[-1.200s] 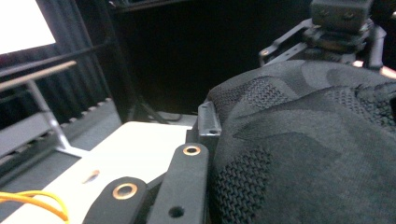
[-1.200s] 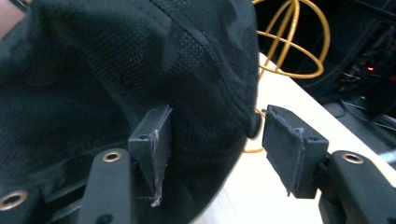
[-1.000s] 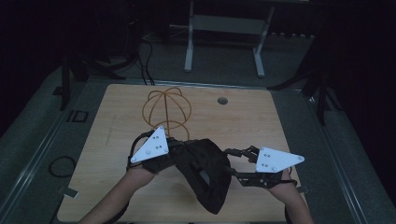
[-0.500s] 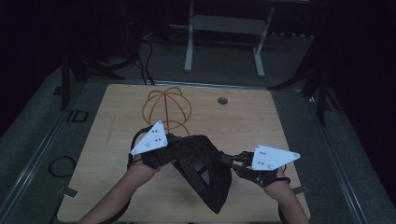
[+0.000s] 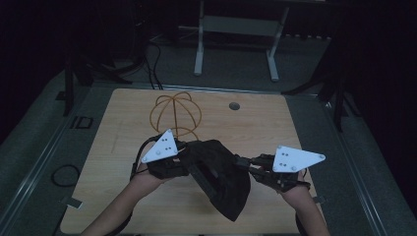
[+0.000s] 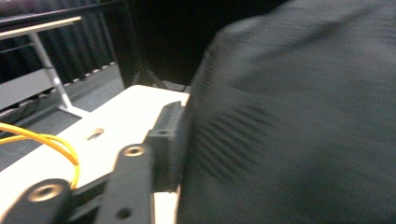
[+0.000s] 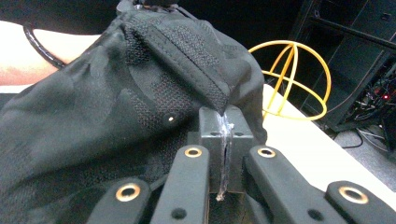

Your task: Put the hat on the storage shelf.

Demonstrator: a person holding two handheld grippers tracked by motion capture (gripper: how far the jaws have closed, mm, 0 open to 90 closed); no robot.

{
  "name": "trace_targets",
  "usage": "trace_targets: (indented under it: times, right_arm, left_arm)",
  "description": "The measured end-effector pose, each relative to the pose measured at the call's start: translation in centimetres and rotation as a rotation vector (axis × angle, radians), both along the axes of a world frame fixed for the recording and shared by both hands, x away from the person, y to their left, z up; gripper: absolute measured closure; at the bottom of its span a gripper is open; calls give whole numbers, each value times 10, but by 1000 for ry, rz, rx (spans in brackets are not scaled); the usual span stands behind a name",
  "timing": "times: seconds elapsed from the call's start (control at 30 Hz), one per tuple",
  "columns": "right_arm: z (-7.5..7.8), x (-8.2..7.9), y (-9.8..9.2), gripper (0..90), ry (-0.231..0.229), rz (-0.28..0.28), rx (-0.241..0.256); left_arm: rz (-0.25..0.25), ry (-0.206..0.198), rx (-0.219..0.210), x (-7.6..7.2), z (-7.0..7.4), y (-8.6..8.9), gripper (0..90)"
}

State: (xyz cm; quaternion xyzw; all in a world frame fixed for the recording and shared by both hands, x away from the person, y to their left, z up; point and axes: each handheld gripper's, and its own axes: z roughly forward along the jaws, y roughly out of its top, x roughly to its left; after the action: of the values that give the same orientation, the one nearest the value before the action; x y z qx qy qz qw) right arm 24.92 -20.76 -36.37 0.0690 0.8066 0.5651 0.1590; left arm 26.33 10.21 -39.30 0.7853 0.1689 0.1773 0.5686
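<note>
The black cap (image 5: 216, 177) hangs in the lower middle of the high view, lifted off the wooden surface (image 5: 255, 128) between both tools. It looks grasped and raised, but not yet set on the yellow wire frame (image 5: 176, 115) standing above it in the frame, so I judge placing remains. The right tool (image 7: 224, 122) has its jaws pressed together on a stitched strap edge; the left tool (image 5: 178, 158) meets the cloth, though its grip is blurred and I cannot tell. The fabric is soft, mesh-textured and crumpled; the frame is thin, rounded wire.
</note>
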Motion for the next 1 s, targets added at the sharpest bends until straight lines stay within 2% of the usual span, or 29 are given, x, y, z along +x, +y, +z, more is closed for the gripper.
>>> trace_targets:
  times: [0.1, 0.17, 0.23, 0.33, 0.47, 0.57, 0.77, 0.87, 1.0]
  right_arm:
    - [1, 4, -1, 889, 5, -16, -3]
    - [2, 5, -2, 889, -4, -37, -11]
    - [3, 8, -5, 890, -4, -52, -7]
    - [6, 12, -12, 889, 2, -79, 11]
    - [10, 19, -22, 889, 3, -135, 20]
    - [12, 27, -30, 889, 7, -177, 23]
    - [18, 45, -40, 890, 10, -289, 26]
    - [22, 53, -41, 889, 7, -343, 26]
    - [31, 67, -39, 889, 2, -425, 39]
  left_arm:
    - [3, 7, 35, -2, -1, -2, 379]
    - [17, 9, 44, -2, -2, -1, 322]
    - [21, 15, 51, -2, -3, 1, 223]
    - [62, 1, 46, -4, -4, 6, 145]
    - [126, -41, 22, -7, -7, 13, 90]
    - [148, -56, 19, -10, -11, 19, 80]
    - [194, -43, 15, -13, -21, 30, 80]
    - [204, -24, 14, -16, -28, 36, 80]
    - [233, -24, 13, -22, -38, 44, 80]
